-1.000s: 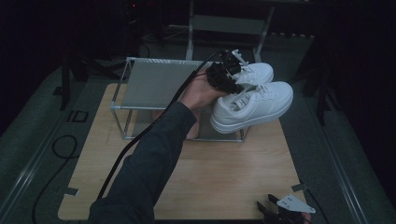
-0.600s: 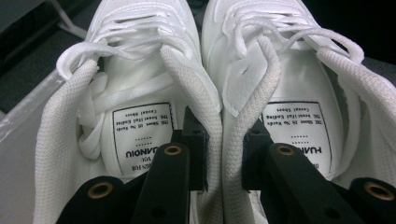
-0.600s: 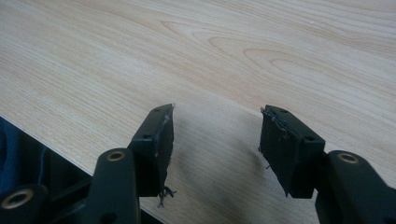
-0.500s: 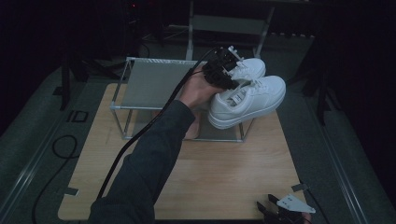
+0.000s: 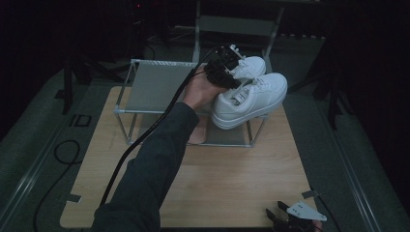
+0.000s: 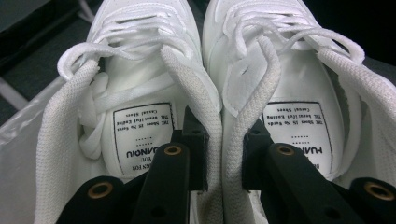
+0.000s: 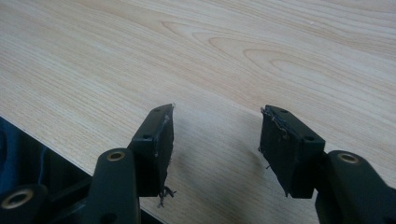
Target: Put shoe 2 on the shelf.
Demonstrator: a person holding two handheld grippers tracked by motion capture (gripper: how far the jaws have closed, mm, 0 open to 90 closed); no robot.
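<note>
My left gripper (image 5: 227, 67) is shut on a pair of white sneakers, pinching their two inner collars together. In the left gripper view its jaws (image 6: 223, 149) clamp the touching collars, one jaw inside the left shoe (image 6: 140, 70) and the other inside the right shoe (image 6: 289, 60). The nearer shoe (image 5: 251, 99) and the farther shoe (image 5: 249, 66) hang side by side at the right end of the metal rack (image 5: 154, 84). Whether they touch its top I cannot tell. My right gripper (image 5: 273, 215) stands open by the table's front right edge, its jaws (image 7: 217, 140) holding nothing above the wood.
The rack has a grey mesh top shelf and thin metal legs, and stands at the back of the wooden table (image 5: 232, 179). A black cable (image 5: 140, 140) trails from the left gripper along the sleeve. Dark stands and floor surround the table.
The left hand has carried the pair of sneakers slightly to the left and farther back over the rack's right end. The right gripper has stayed put.
</note>
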